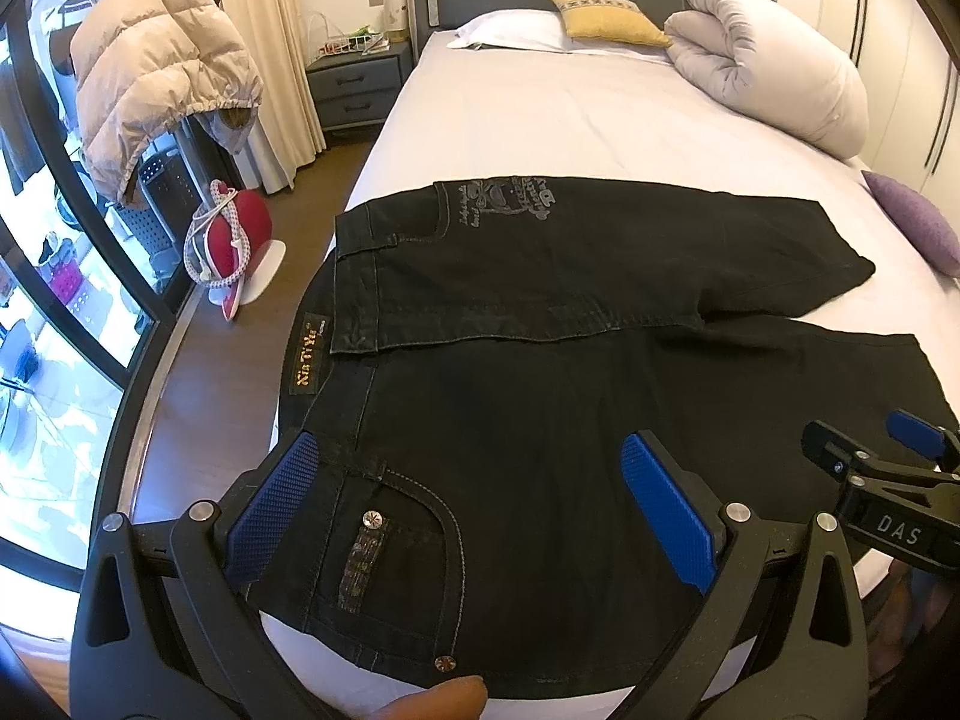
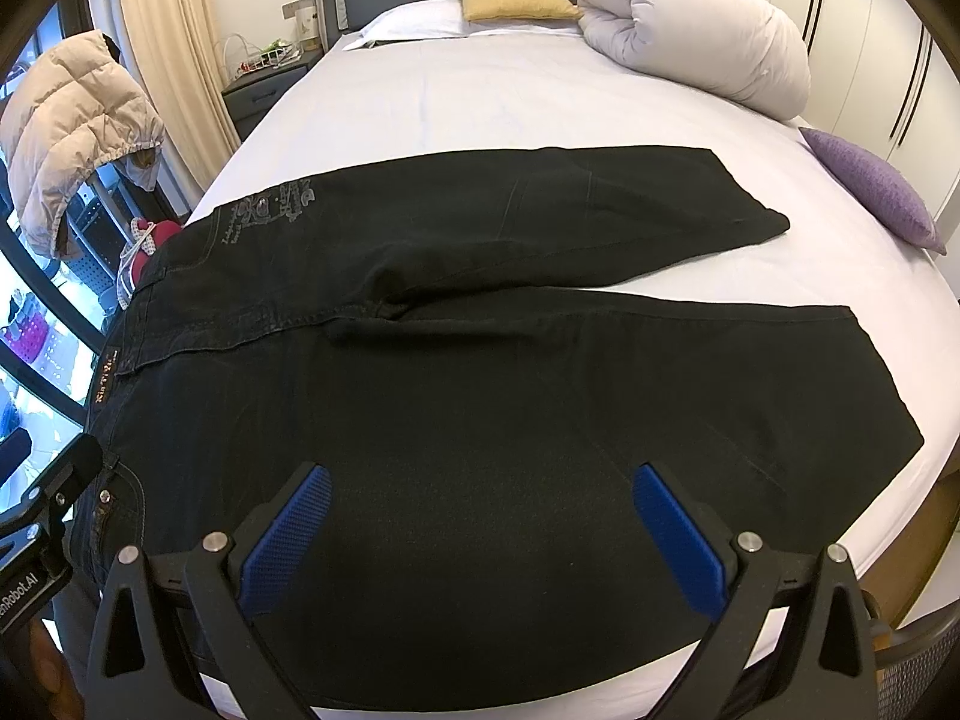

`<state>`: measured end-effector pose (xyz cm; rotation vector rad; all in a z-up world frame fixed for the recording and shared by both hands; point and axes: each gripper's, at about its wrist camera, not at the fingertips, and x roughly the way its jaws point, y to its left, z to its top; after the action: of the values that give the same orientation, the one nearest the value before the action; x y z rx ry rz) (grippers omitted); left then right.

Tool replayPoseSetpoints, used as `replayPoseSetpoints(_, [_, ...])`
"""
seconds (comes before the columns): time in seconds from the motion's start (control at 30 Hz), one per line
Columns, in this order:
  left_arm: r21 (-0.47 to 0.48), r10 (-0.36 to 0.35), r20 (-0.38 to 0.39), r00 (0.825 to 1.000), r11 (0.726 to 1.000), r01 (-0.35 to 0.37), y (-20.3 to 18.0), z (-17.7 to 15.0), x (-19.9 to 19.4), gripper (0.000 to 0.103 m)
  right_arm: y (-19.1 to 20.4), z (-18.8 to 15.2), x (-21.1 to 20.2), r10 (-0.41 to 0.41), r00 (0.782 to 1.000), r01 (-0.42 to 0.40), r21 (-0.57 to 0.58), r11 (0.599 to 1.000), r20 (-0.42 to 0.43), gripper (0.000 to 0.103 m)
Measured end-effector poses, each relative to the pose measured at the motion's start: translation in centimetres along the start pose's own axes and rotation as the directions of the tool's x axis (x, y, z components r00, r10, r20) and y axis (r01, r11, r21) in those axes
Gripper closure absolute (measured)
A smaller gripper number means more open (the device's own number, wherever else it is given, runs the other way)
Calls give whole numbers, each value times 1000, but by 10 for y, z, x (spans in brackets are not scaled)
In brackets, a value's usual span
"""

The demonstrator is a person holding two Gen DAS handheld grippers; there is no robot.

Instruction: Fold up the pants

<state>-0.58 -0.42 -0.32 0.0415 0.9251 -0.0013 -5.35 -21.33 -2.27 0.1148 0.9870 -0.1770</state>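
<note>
Black pants (image 1: 540, 360) (image 2: 480, 372) lie spread flat on the bed (image 1: 510, 120) (image 2: 480, 96), waistband to the left, both legs running right and splayed apart. My left gripper (image 1: 474, 504) is open above the near front pocket at the waist, its blue pads wide apart with nothing between them. My right gripper (image 2: 480, 534) is open over the near leg's thigh. The right gripper (image 1: 888, 450) also shows at the right edge of the left wrist view. A fingertip (image 1: 438, 702) peeks in at the bottom edge.
A rolled white duvet (image 1: 768, 54) (image 2: 696, 24), white and yellow pillows (image 1: 606, 15) sit at the headboard; a purple cushion (image 2: 870, 186) lies at the right. Left of the bed are wood floor, a nightstand (image 1: 354, 84), a red iron (image 1: 234, 234), a hanging puffer jacket (image 1: 156, 66) and a glass door.
</note>
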Motion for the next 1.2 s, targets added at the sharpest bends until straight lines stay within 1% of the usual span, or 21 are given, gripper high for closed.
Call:
replayPoseSetpoints(0.13, [29, 0, 36, 999, 1000, -1, -3, 1, -4, 0, -2, 0, 3, 8, 1000, -8, 2, 1000, -9, 0])
replayPoseSetpoints(0.2, [37, -35, 41, 999, 999, 33, -1, 2, -4, 0, -3, 1, 4, 21, 1000, -21, 1, 1000, -12, 0])
replayPoseSetpoints(0.3, [-13, -109, 24, 994, 994, 109, 12, 8, 5, 0, -3, 6, 4, 54, 998, -54, -13, 998, -6, 0])
replayPoseSetpoints(0.37, [-14, -112, 28, 993, 994, 112, 19, 15, 10, 0, -4, 12, 2, 89, 996, -88, -29, 996, 13, 0])
replayPoseSetpoints(0.43, [26, -111, 46, 993, 994, 110, 23, 26, 17, 0, -4, 20, 1, 101, 994, -99, -52, 994, 36, 0])
replayPoseSetpoints(0.47, [50, -107, 58, 993, 993, 104, 25, 31, 20, 0, -4, 26, 0, 109, 993, -106, -64, 992, 45, 0])
replayPoseSetpoints(0.5, [60, -94, 94, 991, 994, 88, 28, 37, 21, 0, -6, 33, 0, 117, 991, -113, -75, 991, 57, 0])
replayPoseSetpoints(0.57, [33, -71, 193, 979, 997, 66, 36, 43, 17, 0, -9, 45, 1, 129, 989, -123, -81, 989, 70, 0])
replayPoseSetpoints(0.6, [26, -55, 198, 979, 998, 51, 39, 47, 18, 0, -13, 53, 2, 135, 988, -129, -80, 988, 77, 0])
replayPoseSetpoints(0.67, [35, 19, 107, 994, 999, -23, 41, 57, 31, 0, -19, 67, 5, 149, 985, -143, -70, 987, 88, 0])
replayPoseSetpoints(0.7, [14, 58, 48, 997, 998, -59, 47, 63, 41, 0, -22, 75, 8, 158, 983, -152, -64, 986, 90, 0])
replayPoseSetpoints(0.77, [-56, 26, 10, 1000, 998, -26, 61, 74, 53, 0, -26, 87, 16, 174, 982, -169, -67, 983, 78, 3])
replayPoseSetpoints(0.83, [-69, 5, 23, 1000, 998, -3, 69, 90, 65, 0, -28, 94, 26, 187, 981, -182, -84, 980, 56, 8])
replayPoseSetpoints(0.9, [-22, -22, 38, 999, 1000, 23, 71, 111, 79, 0, -29, 101, 37, 195, 980, -192, -96, 977, 27, 14])
replayPoseSetpoints(0.93, [22, -55, 38, 998, 998, 54, 69, 126, 91, 0, -30, 103, 43, 202, 979, -200, -101, 975, 12, 16])
replayPoseSetpoints(1.0, [117, -113, 8, 994, 987, 111, 67, 156, 120, 0, -31, 107, 53, 215, 976, -215, -115, 970, -11, 24])
replayPoseSetpoints(1.07, [198, -182, -65, 981, 961, 192, 63, 182, 152, 0, -31, 112, 60, 224, 974, -225, -141, 964, -23, 27])
replayPoseSetpoints(1.1, [233, -234, -131, 963, 937, 259, 64, 198, 176, 0, -29, 113, 62, 230, 973, -231, -164, 959, -23, 31])
replayPoseSetpoints(1.13, [250, -257, -172, 951, 922, 294, 64, 209, 193, 1, -28, 114, 63, 237, 971, -237, -182, 954, -22, 34])
replayPoseSetpoints(1.17, [267, -288, -218, 933, 902, 340, 64, 220, 211, 2, -27, 115, 65, 243, 970, -243, -203, 949, -24, 38])
replayPoseSetpoints(1.2, [278, -299, -241, 923, 890, 361, 65, 227, 221, 3, -27, 116, 68, 251, 968, -251, -219, 943, -29, 39])
